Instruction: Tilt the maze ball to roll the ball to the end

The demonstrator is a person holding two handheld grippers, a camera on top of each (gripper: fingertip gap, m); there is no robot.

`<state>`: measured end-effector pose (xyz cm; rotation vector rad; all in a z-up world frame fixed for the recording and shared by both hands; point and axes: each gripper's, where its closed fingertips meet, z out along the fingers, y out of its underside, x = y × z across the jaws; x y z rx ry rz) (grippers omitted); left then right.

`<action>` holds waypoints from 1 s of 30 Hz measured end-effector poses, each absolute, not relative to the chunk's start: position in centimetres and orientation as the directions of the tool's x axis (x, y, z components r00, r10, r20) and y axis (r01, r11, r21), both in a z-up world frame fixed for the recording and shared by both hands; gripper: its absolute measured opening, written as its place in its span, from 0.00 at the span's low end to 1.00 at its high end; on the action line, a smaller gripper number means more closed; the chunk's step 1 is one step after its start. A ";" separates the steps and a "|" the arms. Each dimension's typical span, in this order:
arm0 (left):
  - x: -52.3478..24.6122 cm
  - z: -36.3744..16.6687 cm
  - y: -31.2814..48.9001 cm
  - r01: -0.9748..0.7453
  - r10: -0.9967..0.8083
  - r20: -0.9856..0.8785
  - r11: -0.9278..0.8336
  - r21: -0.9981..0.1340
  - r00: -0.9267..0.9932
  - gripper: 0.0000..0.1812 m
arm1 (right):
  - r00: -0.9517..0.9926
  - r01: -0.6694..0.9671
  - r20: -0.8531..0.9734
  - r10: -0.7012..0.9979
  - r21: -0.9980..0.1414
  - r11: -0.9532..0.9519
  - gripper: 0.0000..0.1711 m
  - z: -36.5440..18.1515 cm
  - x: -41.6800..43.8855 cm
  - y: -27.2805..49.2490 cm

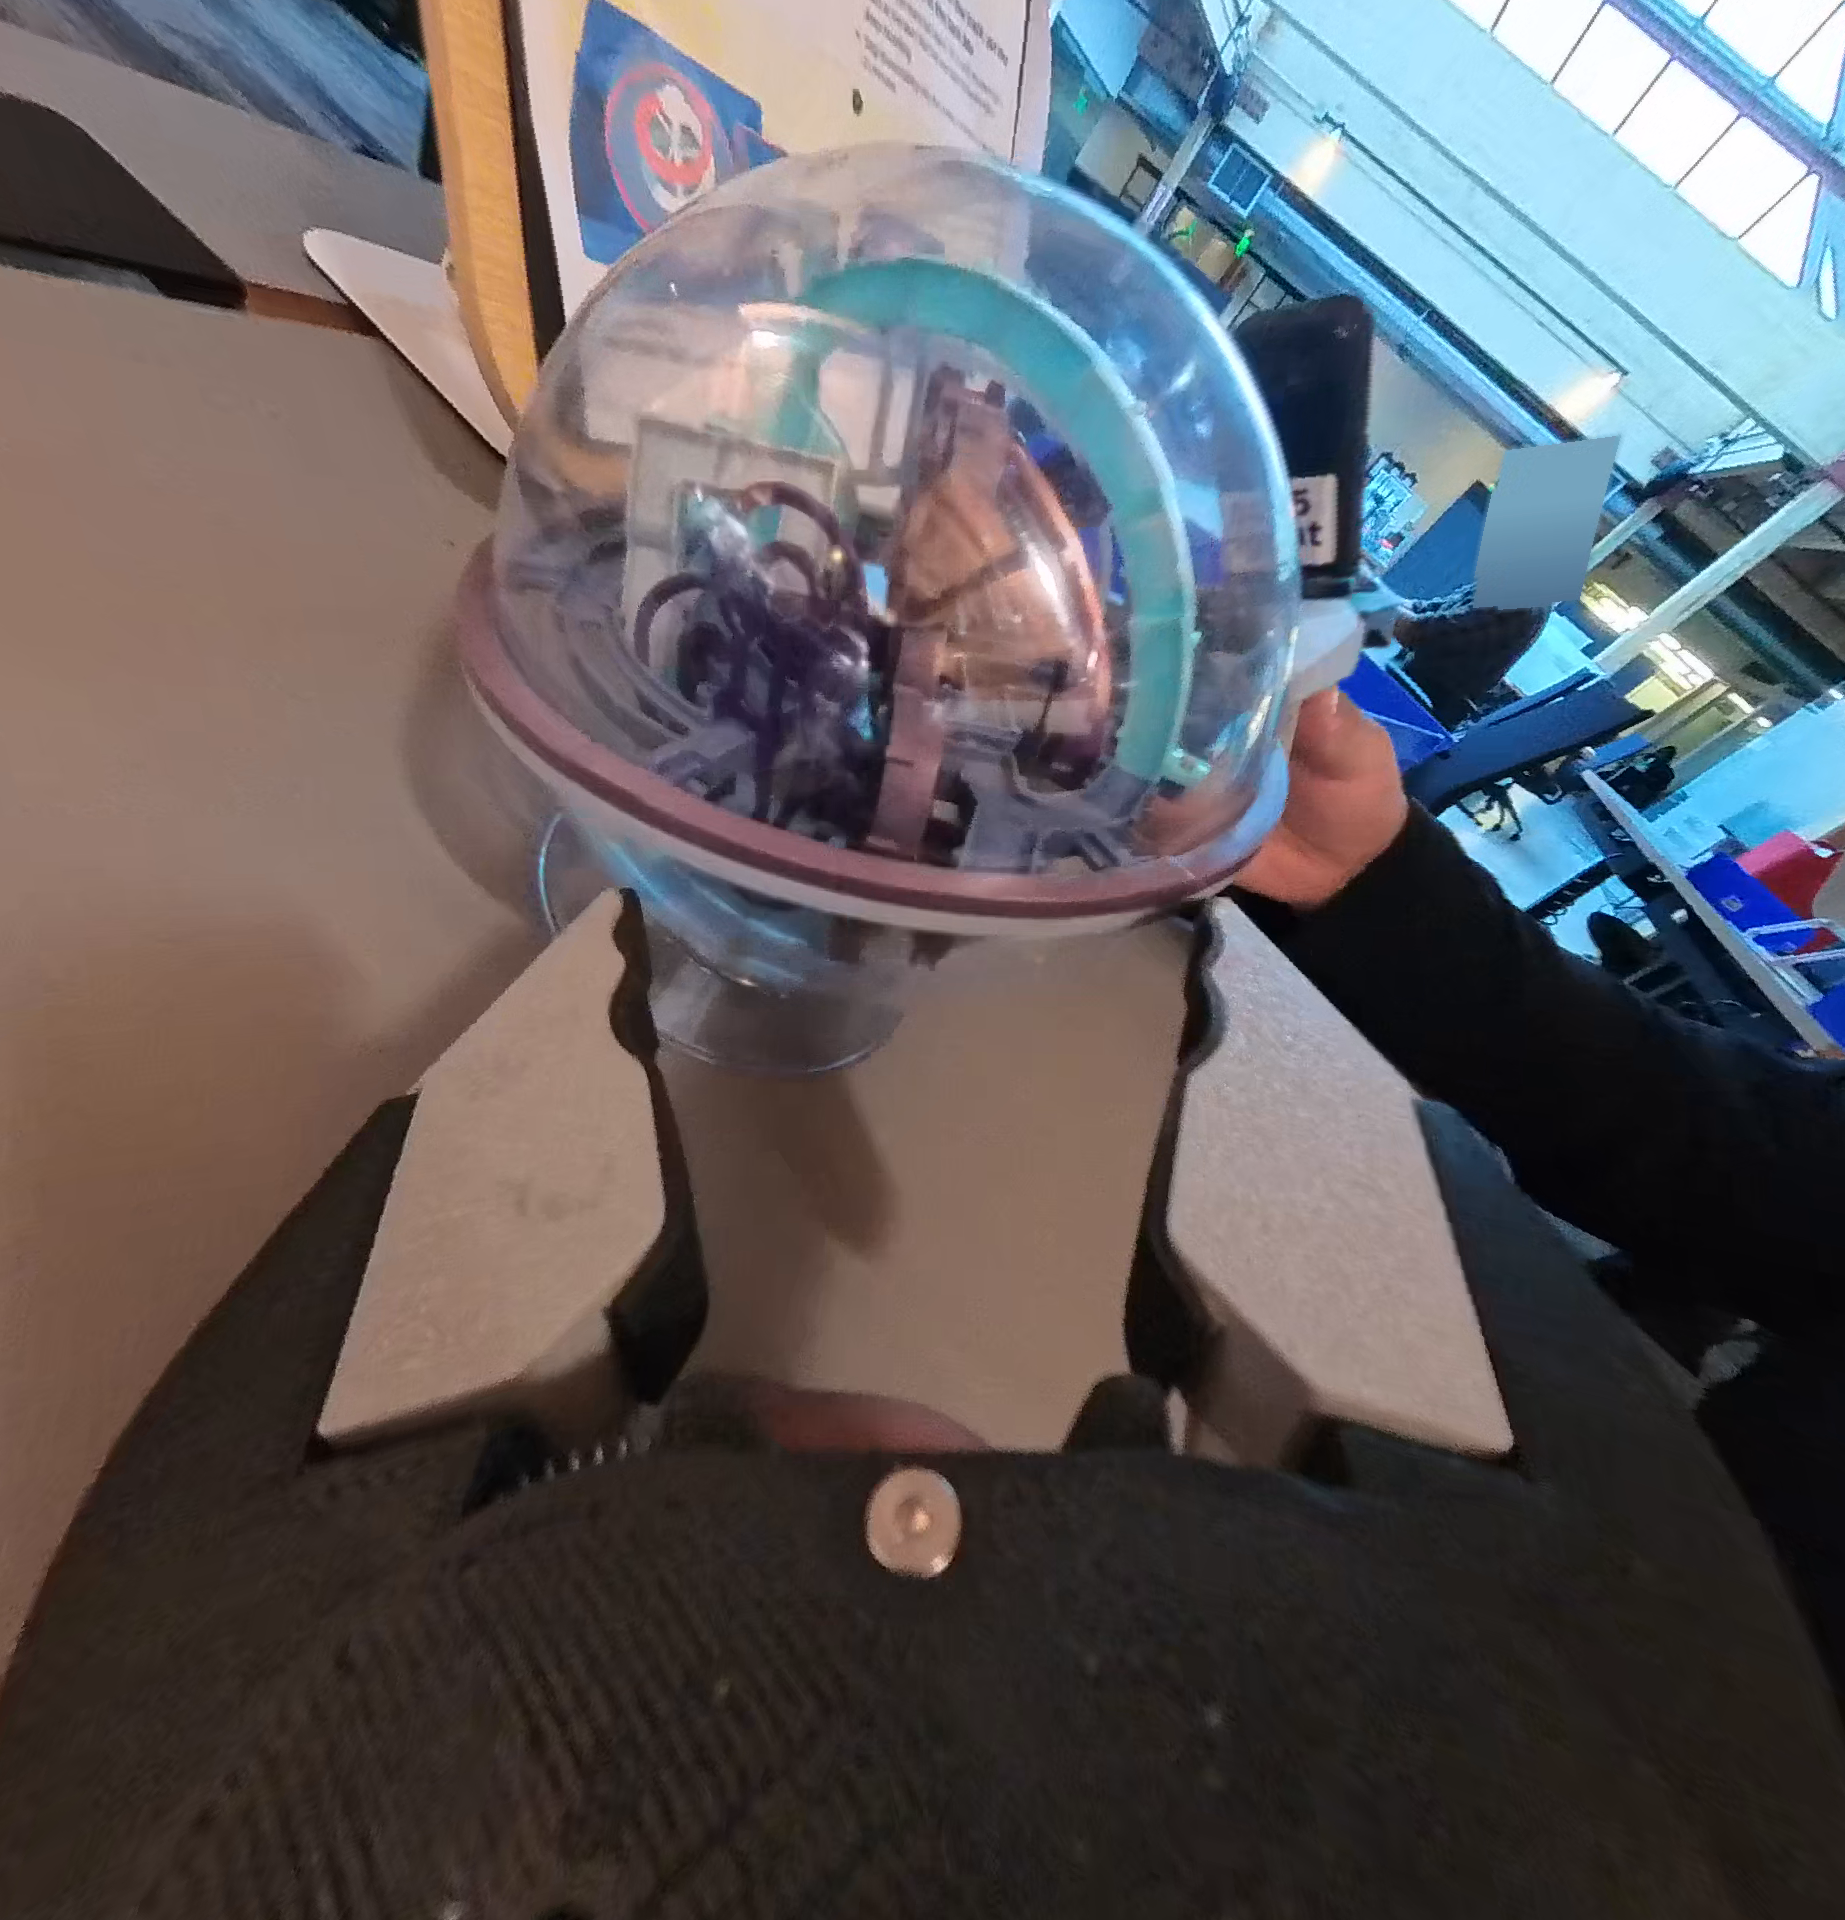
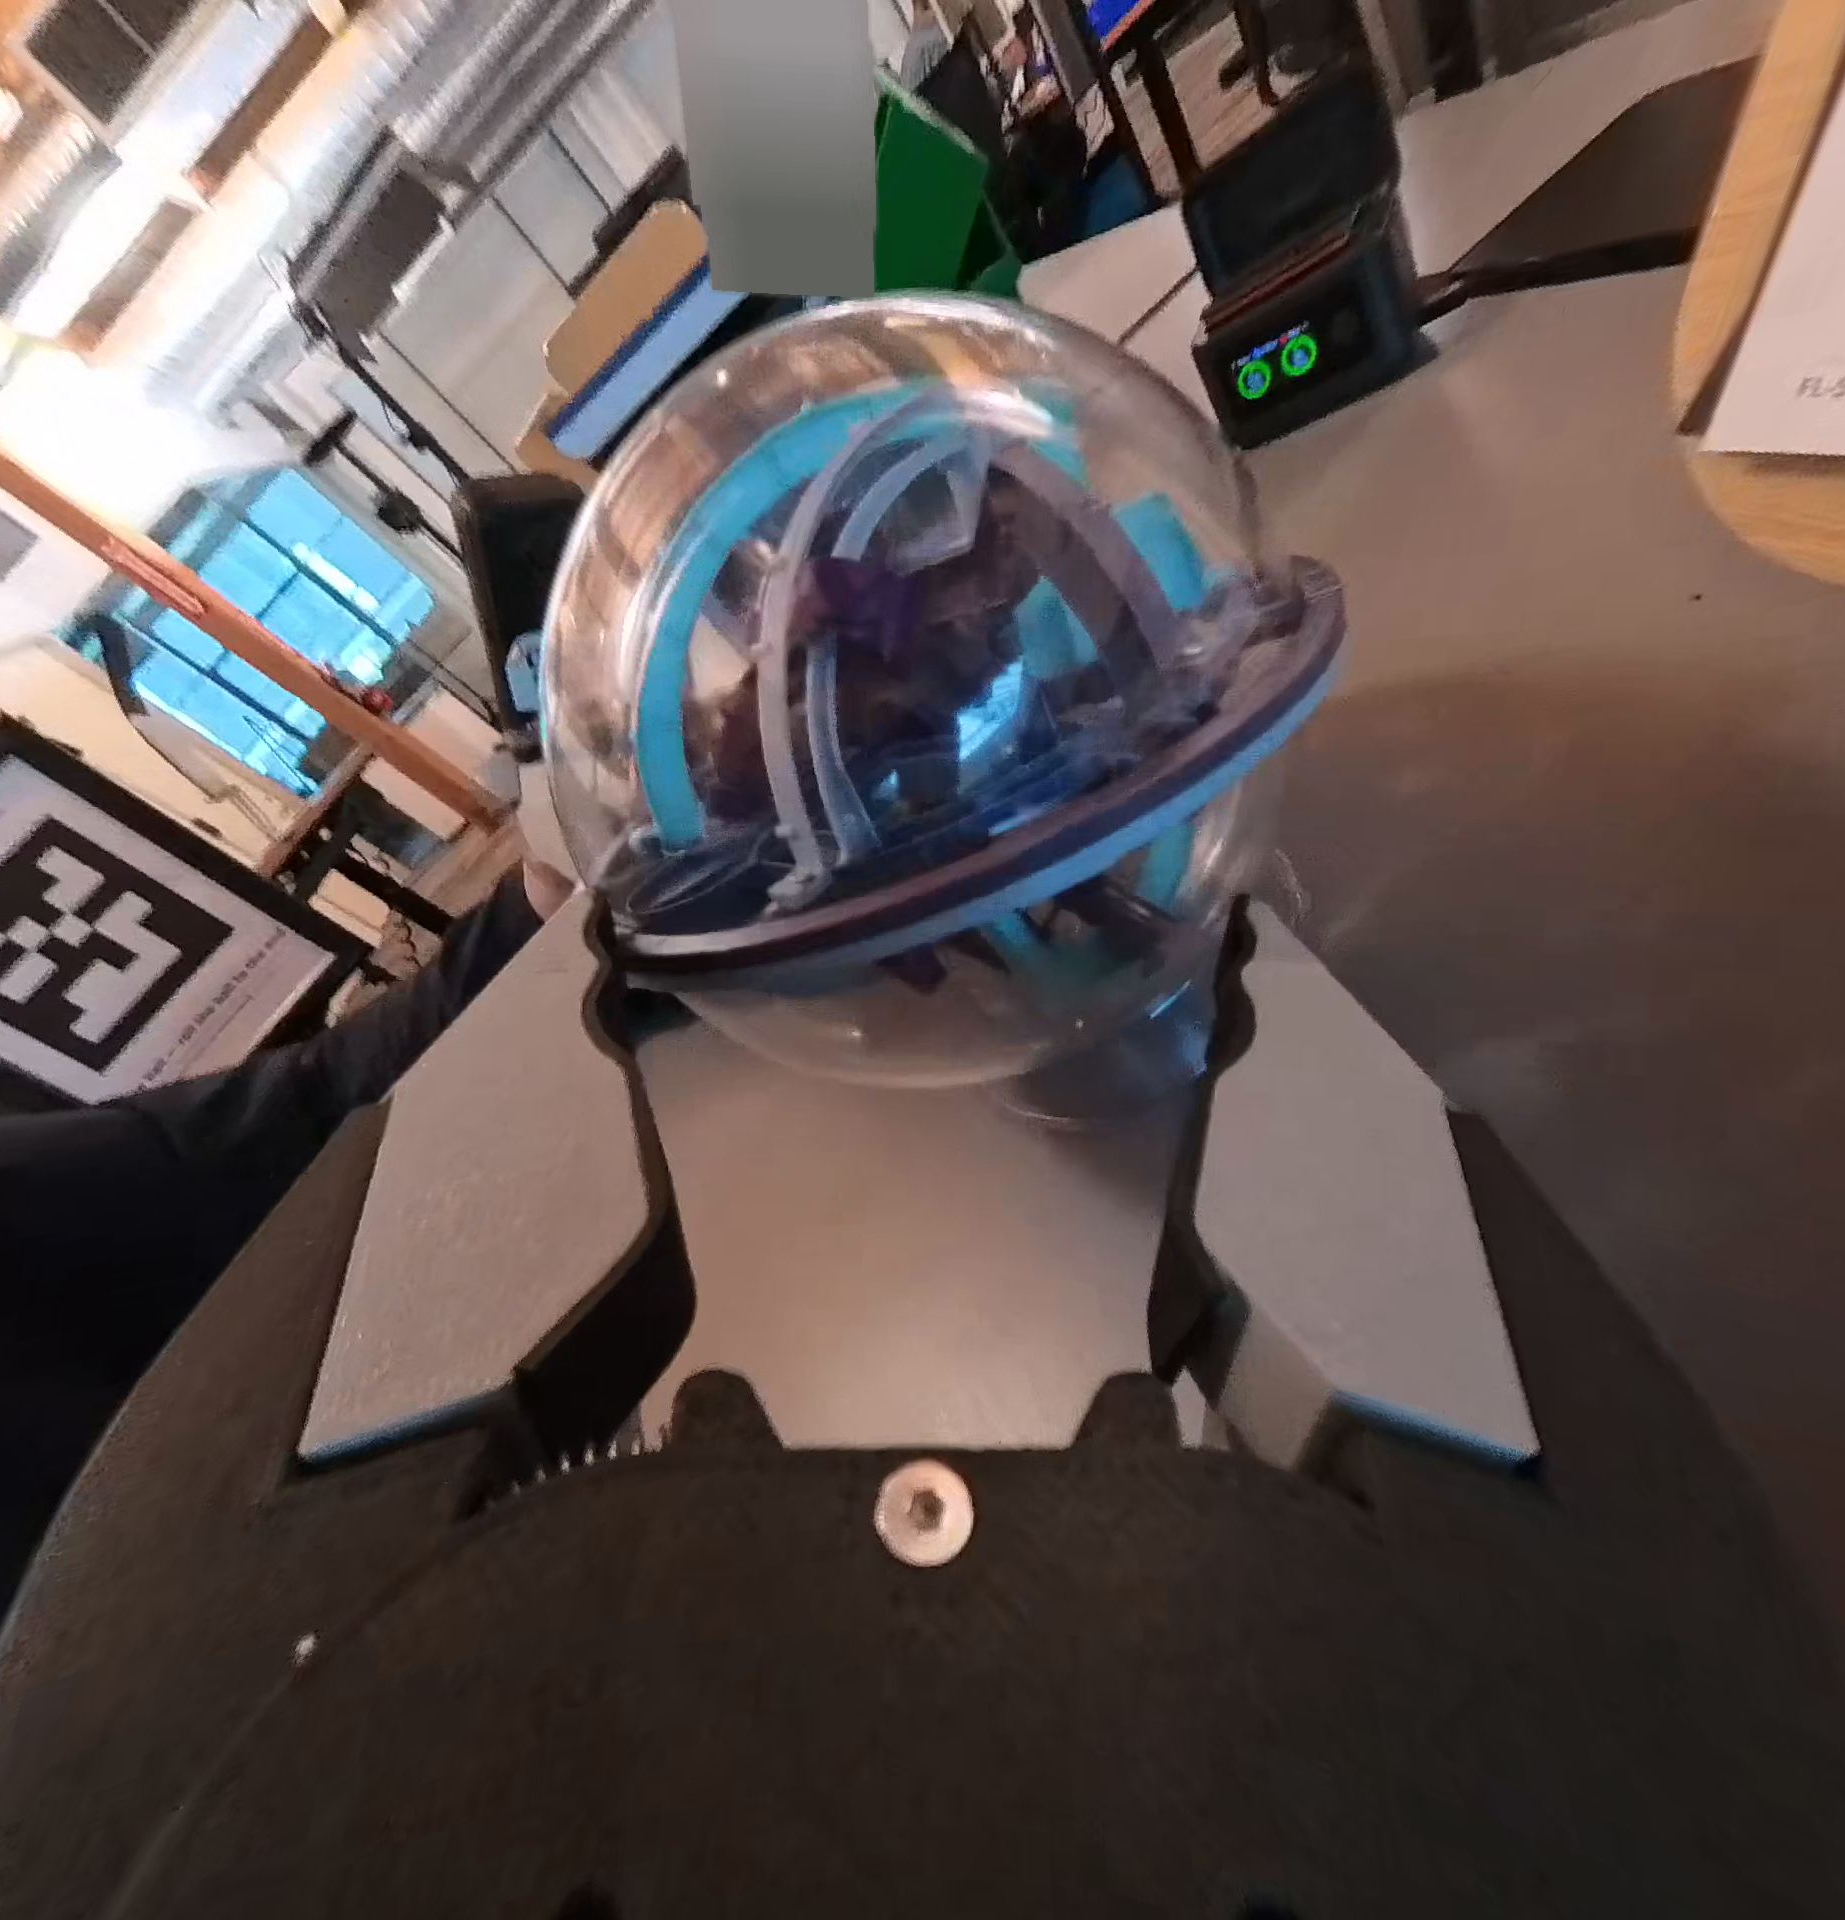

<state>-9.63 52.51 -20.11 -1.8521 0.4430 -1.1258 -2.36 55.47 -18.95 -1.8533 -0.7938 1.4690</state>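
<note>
The maze ball (image 1: 897, 540) is a clear sphere with teal, purple and brown tracks inside and a dark ring round its middle. It is tilted and held just above the grey table (image 1: 170, 675). My left gripper (image 1: 915, 935) is shut on its lower half, one finger on each side. My right gripper (image 2: 918, 956) grips the opposite side of the ball (image 2: 928, 644) at the ring. The right gripper also shows behind the ball in the left wrist view (image 1: 1323, 488), with a hand (image 1: 1323, 800) on it. I cannot make out the small ball inside.
A clear round stand (image 1: 762, 1023) sits on the table under the ball. A wood-edged board with a poster (image 1: 606, 156) stands behind. A black device with green lit rings (image 2: 1302, 343) is on the table. A black-and-white marker sign (image 2: 76, 935) stands off the table.
</note>
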 end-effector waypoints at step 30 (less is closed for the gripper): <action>-9.1 -15.9 49.7 -0.427 -0.559 -0.577 0.388 -0.817 0.595 0.65 | 0.312 0.516 0.790 0.528 -0.608 0.604 0.66 -16.0 -2.1 52.4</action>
